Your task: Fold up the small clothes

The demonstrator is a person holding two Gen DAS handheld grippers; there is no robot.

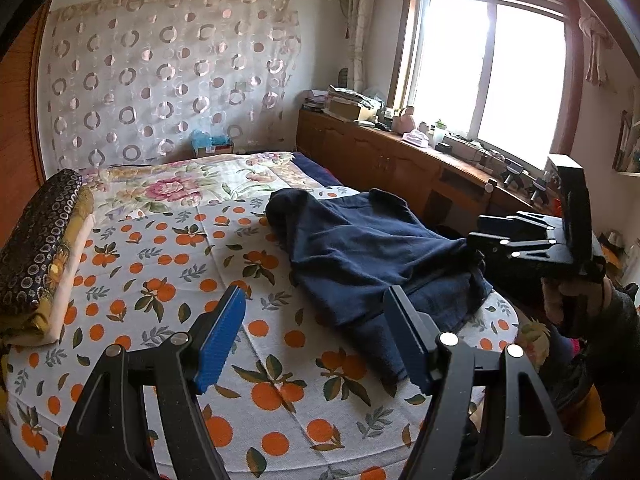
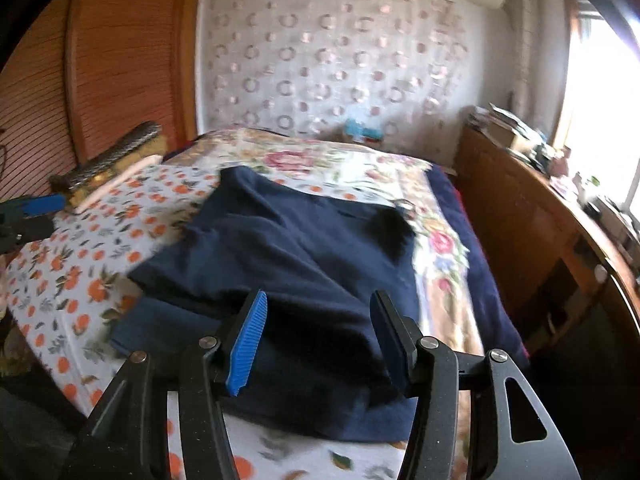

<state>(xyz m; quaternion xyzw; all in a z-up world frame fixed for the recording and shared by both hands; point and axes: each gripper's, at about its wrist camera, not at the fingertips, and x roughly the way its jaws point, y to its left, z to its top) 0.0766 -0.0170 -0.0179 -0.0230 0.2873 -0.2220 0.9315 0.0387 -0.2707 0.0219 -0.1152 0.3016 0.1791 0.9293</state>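
Bedroom daylight falls across the bed, whose orange-print cover carries the navy garment toward its right side, rumpled and bunched, with a loose flap reaching the near edge. In the right wrist view the same cloth fills the middle of the frame, its far corner lying over the floral quilt.

Your left gripper hovers released above the cover, its right pad just beside the garment's near flap and its left pad over bare print. Your right gripper is also spread and holds nothing, poised over the near hem.

Before any fold, you likely need the cloth flat. Pinch 2 matching corners of the near hem, 1 per gripper, taking a single layer only, since the bunched ridge down the middle could hide doubled fabric. Draw the corners apart until the wrinkles ease, then lay it down square to the bed edge.

Folded bedding is stacked at the far left, well apart from the work, and the wooden cabinet lines the right wall under the window.
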